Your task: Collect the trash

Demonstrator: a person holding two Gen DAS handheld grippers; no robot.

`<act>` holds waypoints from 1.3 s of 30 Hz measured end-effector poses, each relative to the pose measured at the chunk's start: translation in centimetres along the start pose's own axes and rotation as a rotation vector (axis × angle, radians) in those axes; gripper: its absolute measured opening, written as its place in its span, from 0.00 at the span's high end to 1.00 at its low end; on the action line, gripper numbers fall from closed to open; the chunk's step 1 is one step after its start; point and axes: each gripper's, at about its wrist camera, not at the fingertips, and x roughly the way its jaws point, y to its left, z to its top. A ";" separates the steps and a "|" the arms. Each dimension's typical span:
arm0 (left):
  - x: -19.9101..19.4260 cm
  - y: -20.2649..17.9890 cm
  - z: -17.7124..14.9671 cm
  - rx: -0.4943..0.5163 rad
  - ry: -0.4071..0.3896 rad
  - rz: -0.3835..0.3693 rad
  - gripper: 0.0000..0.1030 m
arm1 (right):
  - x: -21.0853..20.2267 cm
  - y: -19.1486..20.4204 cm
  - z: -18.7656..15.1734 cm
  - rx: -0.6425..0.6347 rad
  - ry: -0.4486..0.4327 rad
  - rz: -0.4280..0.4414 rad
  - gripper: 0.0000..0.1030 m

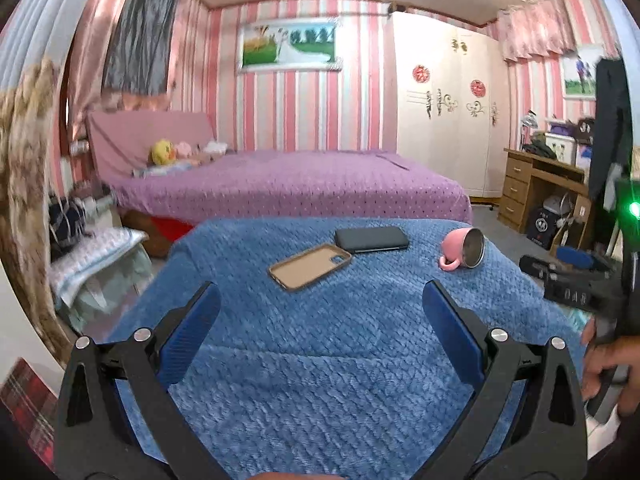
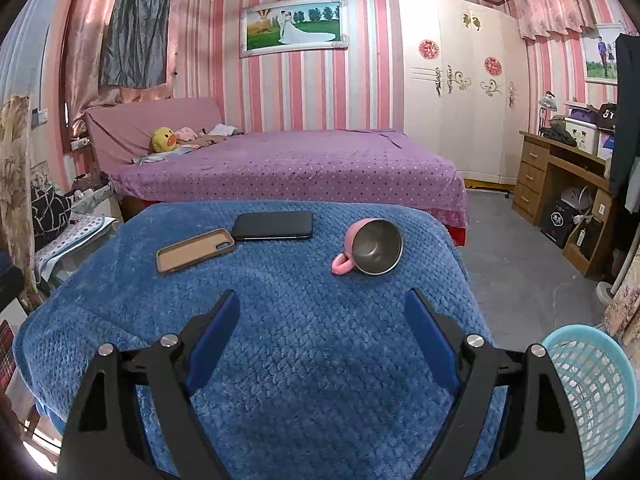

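I am holding the left gripper (image 1: pixel 320 304) and right gripper (image 2: pixel 322 308) spread, empty, over a blue blanket (image 2: pixel 280 320). A phone case (image 2: pixel 195 250), phone (image 2: pixel 273 225) and tipped pink mug (image 2: pixel 370 247) are lying mid-frame. Only the right view is showing a blue basket (image 2: pixel 592 392), lower right; trash is not visible.

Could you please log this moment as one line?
left gripper open | right gripper open | pink mug tipped over | basket beside table

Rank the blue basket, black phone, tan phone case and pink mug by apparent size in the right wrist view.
1. blue basket, largest, though nearest the camera
2. tan phone case and black phone, too alike to rank
3. pink mug, smallest
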 end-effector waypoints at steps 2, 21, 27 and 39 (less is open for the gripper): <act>-0.6 -0.1 -0.1 0.003 -0.023 -0.004 0.05 | 0.0 -0.6 0.2 -0.009 -0.004 -0.010 0.19; 0.4 -0.8 -0.2 0.036 -0.063 0.049 0.05 | -3.7 -1.4 -0.8 -0.032 -0.176 -0.119 0.19; 0.1 -0.7 0.3 0.015 -0.076 0.025 0.05 | -3.7 -0.8 -0.5 -0.095 -0.169 -0.113 0.18; 1.7 0.4 0.5 -0.052 -0.037 0.036 0.05 | -4.0 -0.8 0.3 -0.072 -0.193 -0.097 0.15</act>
